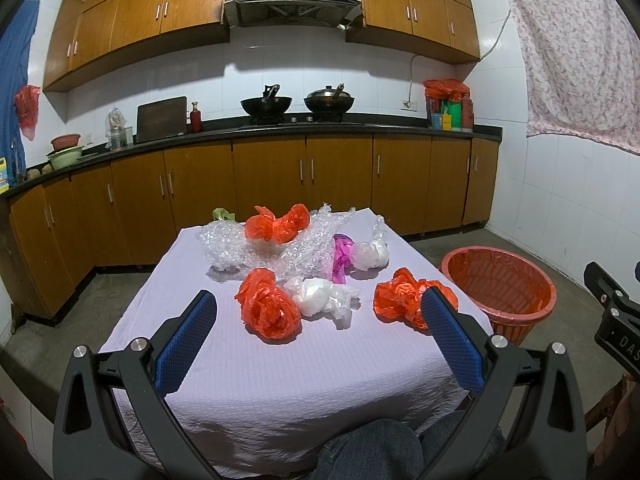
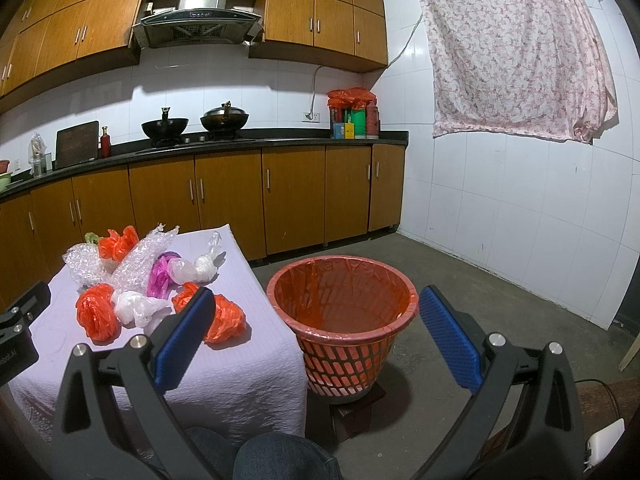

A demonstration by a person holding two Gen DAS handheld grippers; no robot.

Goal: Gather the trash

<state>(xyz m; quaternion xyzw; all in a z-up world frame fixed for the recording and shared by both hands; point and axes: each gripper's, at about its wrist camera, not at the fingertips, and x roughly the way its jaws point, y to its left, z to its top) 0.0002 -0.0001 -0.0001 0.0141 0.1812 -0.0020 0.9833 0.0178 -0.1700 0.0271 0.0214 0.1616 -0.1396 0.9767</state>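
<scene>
While both claws hang spread and empty, crumpled plastic bags litter the lilac tablecloth

Left gripper hovers over the near edge, jaws wide; between its fingers lie an orange bag and a white bag, with another orange bag at the right edge. Bubble wrap, a pink bag and more bags sit toward the far edge. Right gripper, equally wide, faces the red-lined orange basket on the floor beside the table's right edge
</scene>
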